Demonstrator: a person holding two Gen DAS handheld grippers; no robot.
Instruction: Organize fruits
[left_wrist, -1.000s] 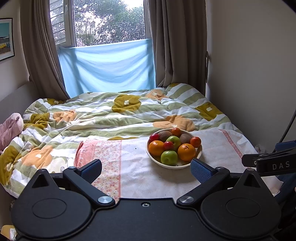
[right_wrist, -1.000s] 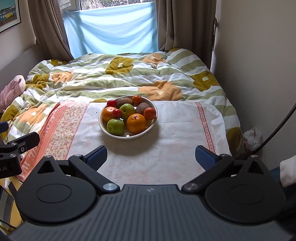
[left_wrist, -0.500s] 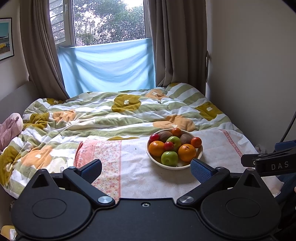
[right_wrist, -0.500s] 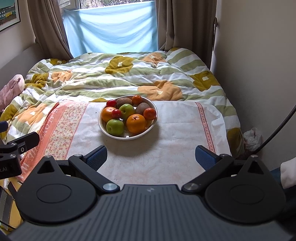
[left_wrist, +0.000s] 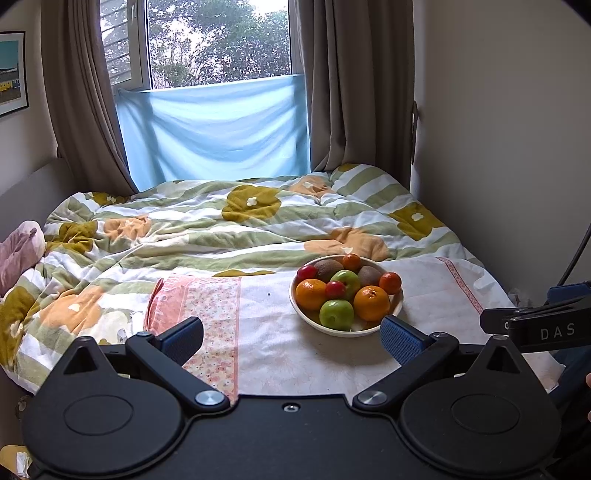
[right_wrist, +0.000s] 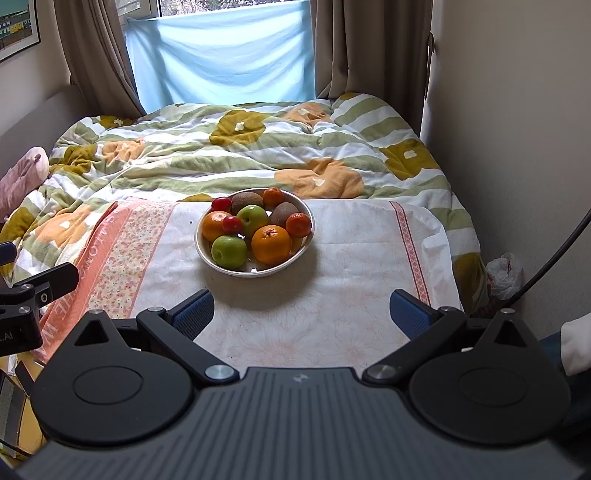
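Both the left gripper (left_wrist: 291, 341) and right gripper (right_wrist: 301, 312) hover empty, jaws spread, before the bowl (right_wrist: 236, 267); round, smooth fruits (right_wrist: 270, 243) likely roll, best pinched across the middle.

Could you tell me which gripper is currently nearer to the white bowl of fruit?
Left, narrowly. The left gripper has its right finger almost at the round white bowl, which sits off to its right; the right gripper faces the bowl, slightly further back.

We read "DAS" in white on the right claw (left_wrist: 546, 328); the cloth's (right_wrist: 110, 236) orange border carried letters too warped to read.
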